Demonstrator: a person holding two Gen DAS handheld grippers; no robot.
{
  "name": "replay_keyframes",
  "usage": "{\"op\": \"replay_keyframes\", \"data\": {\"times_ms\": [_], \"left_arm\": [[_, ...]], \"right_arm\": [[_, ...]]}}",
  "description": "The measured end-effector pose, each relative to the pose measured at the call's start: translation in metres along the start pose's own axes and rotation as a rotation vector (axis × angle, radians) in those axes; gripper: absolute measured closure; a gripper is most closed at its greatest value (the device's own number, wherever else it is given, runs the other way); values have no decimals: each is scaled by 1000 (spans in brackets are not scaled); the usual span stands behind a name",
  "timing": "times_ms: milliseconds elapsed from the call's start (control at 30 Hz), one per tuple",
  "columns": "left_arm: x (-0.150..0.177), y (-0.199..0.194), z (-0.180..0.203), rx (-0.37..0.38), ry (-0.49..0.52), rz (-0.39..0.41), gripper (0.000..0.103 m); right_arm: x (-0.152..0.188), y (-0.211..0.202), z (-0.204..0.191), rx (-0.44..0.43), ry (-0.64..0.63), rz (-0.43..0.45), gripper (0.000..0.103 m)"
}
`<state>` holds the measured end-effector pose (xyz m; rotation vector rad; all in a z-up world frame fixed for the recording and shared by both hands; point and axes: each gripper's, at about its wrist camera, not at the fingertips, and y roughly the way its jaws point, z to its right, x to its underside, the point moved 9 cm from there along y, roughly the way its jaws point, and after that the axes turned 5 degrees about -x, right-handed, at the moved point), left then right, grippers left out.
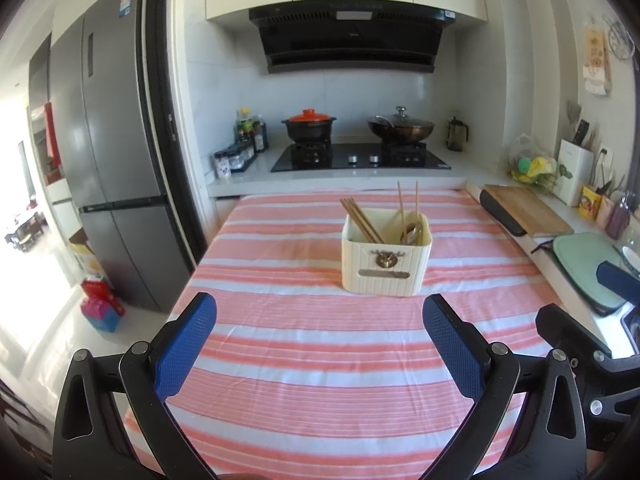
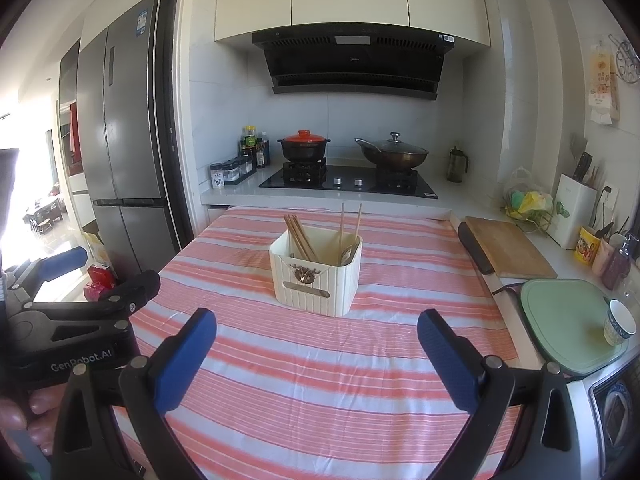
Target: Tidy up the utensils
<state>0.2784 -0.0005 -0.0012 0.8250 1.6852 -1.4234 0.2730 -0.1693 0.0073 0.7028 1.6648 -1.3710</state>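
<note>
In the left wrist view, the left gripper [image 1: 320, 308] hangs low over the bench covered in a pink-and-white striped cloth [image 1: 304, 368], its blue-padded jaws spread wide and holding nothing. Ahead of it, well apart from the fingertips, stands the cream ribbed plastic utensil box with a brass ornament on its front [image 1: 384, 258]. A bundle of dark brown wooden chopsticks [image 1: 360, 220] leans in its left part, and two pale bamboo chopsticks [image 1: 408, 204] stand nearly upright on the right beside what looks like a spoon, though that is too blurred to be sure. No loose utensil lies on the cloth in this view. At the right edge part of the other tool's black frame shows. In the right wrist view, the right gripper [image 2: 318, 322] likewise hovers above the striped cloth with its jaws released and empty, and the same box [image 2: 316, 276] sits in the middle of the bench, a little left of its line of sight. The left tool's black body shows at the far left, with fingertips of a hand below it. As far as the pictures show, the sorting looks finished or nearly so: everything visible is already in the box, and nothing seems left to gather.
</note>
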Motion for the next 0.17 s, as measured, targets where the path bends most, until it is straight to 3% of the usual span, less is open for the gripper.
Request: {"op": "replay_keyframes", "data": {"times_ms": [167], "left_arm": [[-2,0,-2,3,-18,24,0]], "right_arm": [[4,3,4,3,7,-10,1]]}}
